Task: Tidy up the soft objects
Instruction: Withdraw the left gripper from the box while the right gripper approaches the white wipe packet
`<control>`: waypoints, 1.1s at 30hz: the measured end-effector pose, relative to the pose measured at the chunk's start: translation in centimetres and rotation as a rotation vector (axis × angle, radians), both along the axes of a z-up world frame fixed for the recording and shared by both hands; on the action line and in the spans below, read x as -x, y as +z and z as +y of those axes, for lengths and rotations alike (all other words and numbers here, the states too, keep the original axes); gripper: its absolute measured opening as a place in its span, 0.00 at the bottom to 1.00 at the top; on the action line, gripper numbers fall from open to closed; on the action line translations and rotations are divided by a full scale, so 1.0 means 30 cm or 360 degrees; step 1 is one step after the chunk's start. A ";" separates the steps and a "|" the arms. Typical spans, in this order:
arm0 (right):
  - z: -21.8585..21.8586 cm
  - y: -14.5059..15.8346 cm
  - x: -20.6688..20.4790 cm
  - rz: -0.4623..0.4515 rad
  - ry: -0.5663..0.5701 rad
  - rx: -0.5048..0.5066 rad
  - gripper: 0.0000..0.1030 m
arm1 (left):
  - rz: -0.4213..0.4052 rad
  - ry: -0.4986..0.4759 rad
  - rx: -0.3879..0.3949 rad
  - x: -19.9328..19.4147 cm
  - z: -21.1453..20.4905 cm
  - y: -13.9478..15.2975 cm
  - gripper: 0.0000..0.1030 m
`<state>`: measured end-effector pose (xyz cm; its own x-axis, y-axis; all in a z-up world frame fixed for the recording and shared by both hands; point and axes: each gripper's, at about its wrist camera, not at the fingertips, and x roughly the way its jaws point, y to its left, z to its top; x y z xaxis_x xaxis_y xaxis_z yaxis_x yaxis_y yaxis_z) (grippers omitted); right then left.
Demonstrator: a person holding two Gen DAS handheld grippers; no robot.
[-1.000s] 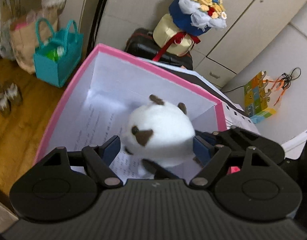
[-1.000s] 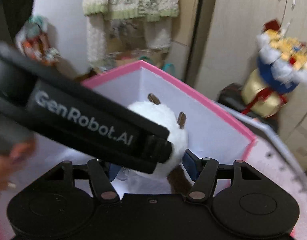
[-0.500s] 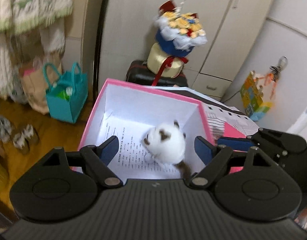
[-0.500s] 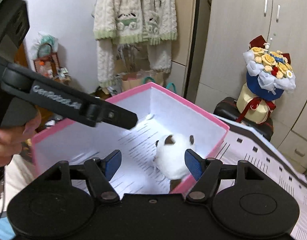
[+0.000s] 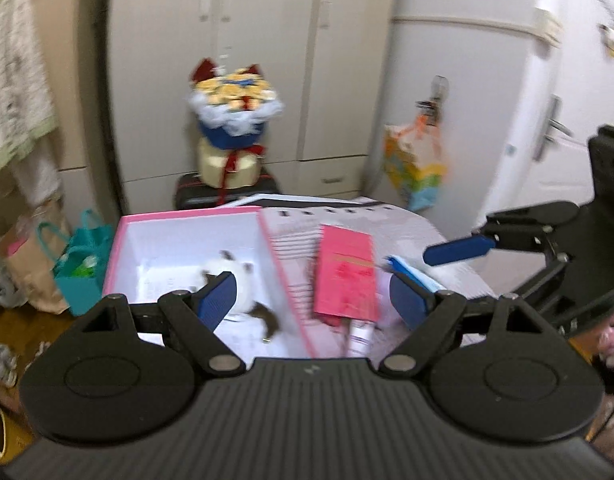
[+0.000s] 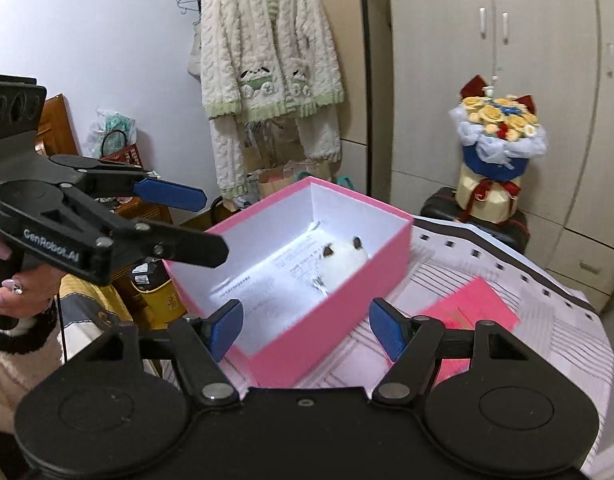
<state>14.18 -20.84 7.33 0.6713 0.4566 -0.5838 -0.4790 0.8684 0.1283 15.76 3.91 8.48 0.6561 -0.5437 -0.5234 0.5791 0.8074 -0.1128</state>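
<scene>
Small white plush toy with brown ears lies inside pink cardboard box with white lining, on printed paper sheet; judged light, soft, compressible; grip round body, not ears. Left claw spread apart, empty; right claw likewise, above counter.

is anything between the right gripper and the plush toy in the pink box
Only the pink box's near side wall: the plush toy lies inside on a printed sheet, behind that wall from the open right gripper. The box has no lid on, so from above nothing visible blocks it.
</scene>
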 end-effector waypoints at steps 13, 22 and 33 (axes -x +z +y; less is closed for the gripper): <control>-0.187 -0.139 0.236 -0.0124 -0.0201 -0.0004 0.73 | -0.0035 -0.0283 -0.0164 0.156 -0.238 -0.157 0.79; -0.254 -0.357 0.259 -0.0175 -0.0409 0.0206 0.73 | 0.0027 -0.0326 -0.0148 0.116 -0.339 -0.316 0.79; -0.310 -0.559 0.153 -0.0155 -0.0564 0.0093 0.72 | -0.0215 -0.0124 -0.0370 0.008 -0.492 -0.500 0.79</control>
